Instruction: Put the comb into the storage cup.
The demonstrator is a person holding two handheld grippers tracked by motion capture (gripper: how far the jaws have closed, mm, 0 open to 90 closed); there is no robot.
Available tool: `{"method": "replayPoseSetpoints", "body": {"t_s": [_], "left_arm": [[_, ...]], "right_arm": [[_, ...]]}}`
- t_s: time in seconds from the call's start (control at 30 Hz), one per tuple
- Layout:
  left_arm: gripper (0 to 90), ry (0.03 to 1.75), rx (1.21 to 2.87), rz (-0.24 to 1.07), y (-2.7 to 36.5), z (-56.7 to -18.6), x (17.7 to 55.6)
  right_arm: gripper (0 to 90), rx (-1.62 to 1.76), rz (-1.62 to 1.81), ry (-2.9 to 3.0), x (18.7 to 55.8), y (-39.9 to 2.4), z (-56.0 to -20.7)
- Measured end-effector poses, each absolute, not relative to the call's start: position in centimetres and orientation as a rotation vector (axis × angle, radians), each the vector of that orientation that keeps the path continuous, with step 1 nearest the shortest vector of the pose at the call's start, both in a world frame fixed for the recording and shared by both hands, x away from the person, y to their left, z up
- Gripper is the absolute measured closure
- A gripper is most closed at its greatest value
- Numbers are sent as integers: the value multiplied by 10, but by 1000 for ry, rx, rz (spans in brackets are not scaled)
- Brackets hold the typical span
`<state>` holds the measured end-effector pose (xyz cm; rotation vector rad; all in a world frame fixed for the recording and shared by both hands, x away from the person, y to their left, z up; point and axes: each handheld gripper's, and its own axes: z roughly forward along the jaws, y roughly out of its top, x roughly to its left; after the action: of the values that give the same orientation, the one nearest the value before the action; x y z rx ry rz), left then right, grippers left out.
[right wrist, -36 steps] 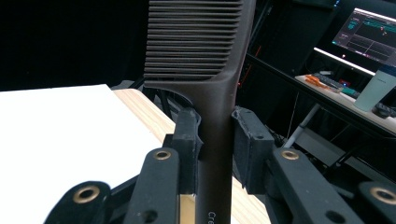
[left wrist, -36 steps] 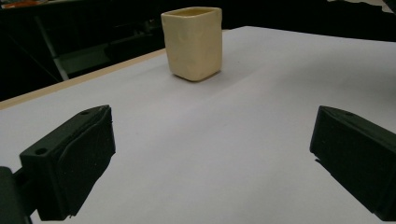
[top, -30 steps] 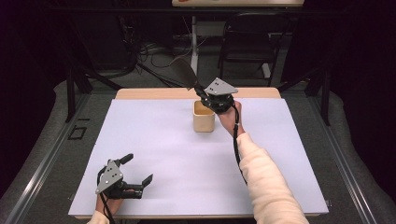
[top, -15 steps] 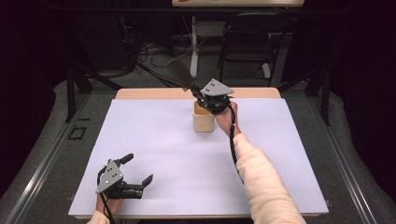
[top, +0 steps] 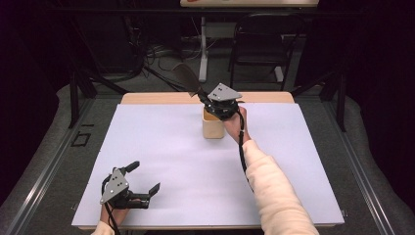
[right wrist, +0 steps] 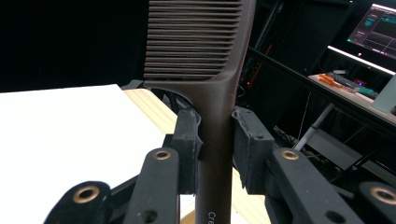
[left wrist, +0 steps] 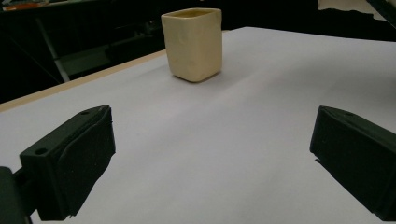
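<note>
Brown comb (right wrist: 205, 70), one cream cup (top: 213, 125)

A dark brown comb (right wrist: 212, 70) is raised above the table's far edge, toothed end up; a cream, square-sided cup (top: 213, 125) stands upright just below it.

Pale letters reading "Cre" are showing at the bottom edge of the right gripper view, on the handle of the dark brown plastic comb (right wrist: 215, 140), just below where the right gripper (right wrist: 215, 140) is clamping it. The rest of the word is running out of frame.
</note>
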<state>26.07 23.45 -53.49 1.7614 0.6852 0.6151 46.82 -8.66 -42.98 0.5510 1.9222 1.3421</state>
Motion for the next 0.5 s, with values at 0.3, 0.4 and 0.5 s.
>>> {"method": "replayPoseSetpoints", "body": {"t_s": [0.3, 0.4, 0.5], "left_arm": [[1, 682, 1760, 621, 235, -534, 260], [1, 684, 1760, 621, 235, -534, 260], [1, 684, 1760, 621, 235, -534, 260]], "right_arm": [[725, 546, 1333, 1936, 469, -84, -432], [725, 550, 1337, 1935, 469, -84, -432], [725, 552, 1334, 1935, 469, -84, -432]]}}
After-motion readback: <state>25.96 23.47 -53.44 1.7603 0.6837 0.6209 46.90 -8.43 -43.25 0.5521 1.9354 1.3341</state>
